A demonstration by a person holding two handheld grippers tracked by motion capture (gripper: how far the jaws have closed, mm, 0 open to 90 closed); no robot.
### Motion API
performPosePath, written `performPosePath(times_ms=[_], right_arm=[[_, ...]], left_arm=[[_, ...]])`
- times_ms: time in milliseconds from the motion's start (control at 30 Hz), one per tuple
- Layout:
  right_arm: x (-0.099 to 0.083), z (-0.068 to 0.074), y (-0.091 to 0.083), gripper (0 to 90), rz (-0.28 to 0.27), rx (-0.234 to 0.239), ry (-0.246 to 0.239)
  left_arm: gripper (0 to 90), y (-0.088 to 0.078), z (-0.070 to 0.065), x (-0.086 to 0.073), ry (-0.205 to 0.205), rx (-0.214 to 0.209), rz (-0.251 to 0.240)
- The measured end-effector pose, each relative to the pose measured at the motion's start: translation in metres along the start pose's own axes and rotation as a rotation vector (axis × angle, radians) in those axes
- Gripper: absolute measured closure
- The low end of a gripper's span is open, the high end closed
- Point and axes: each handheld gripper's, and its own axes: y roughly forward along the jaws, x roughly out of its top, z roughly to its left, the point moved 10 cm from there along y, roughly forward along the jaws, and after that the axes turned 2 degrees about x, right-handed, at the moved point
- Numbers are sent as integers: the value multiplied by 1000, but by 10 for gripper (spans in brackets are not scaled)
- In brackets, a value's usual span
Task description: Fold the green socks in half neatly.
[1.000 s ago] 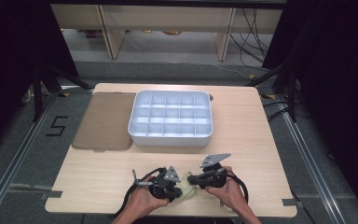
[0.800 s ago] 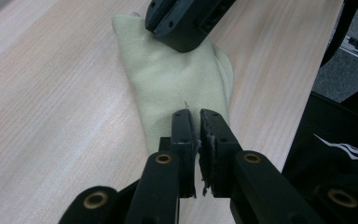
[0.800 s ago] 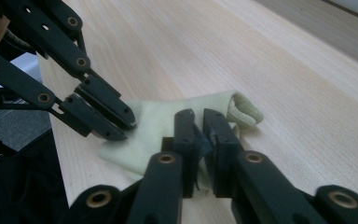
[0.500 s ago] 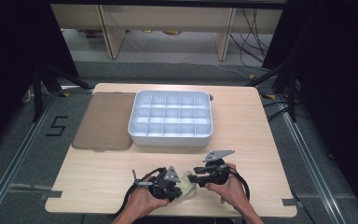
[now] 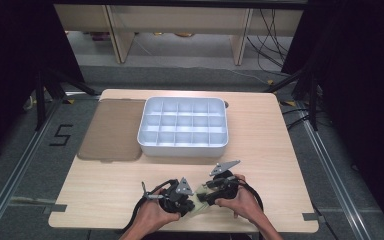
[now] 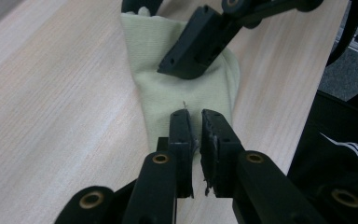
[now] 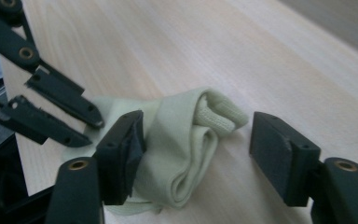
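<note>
Pale-green sock [image 7: 182, 149] at table's [image 5: 280, 165] near edge: left gripper [image 6: 195, 122] pinching its end, right gripper [image 7: 198, 154] jaws just opened, straddling the folded part. Bare wood up to the divider tray [image 5: 182, 125].

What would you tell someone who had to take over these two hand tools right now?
Left gripper: shut on the sock, pinching its edge.
Right gripper: jaws have just been opening; they straddle the folded end, the right pad clear of it.
The pale green sock lies bunched at the table's near edge.
The divided white tray behind holds nothing.
Left: probably finish folding the sock and put it away.
</note>
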Motion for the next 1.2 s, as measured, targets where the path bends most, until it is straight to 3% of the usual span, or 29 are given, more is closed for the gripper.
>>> performPosePath(times_ms=[67,267,300,733,967,1000,1033,1067,1133,1200], right_arm=[[-1,0,0,380,9,2,-9],[-3,3,0,470,0,34,-1],[-3,4,-1,482,2,39,10],[-6,10,0,654,-18,93,68],[-6,10,0,703,-38,100,106],[-6,11,0,706,-38,103,109],[-6,10,0,709,-38,92,106],[-6,12,0,711,-40,104,100],[-6,11,-1,713,-37,81,95],[-5,12,-1,715,-38,81,91]], left_arm=[[815,1,-1,1,-19,4,-19],[813,1,1,1,-15,4,-20],[813,0,2,-1,4,5,-3],[803,-1,2,-1,4,10,-7],[678,-14,3,0,5,9,-55],[645,-17,3,-1,-14,2,-64],[603,-20,5,-3,-5,-1,-71],[570,-22,4,-4,-42,-7,-96],[518,-25,4,-7,-103,-13,-129],[473,-30,7,-14,-118,-1,-138]])
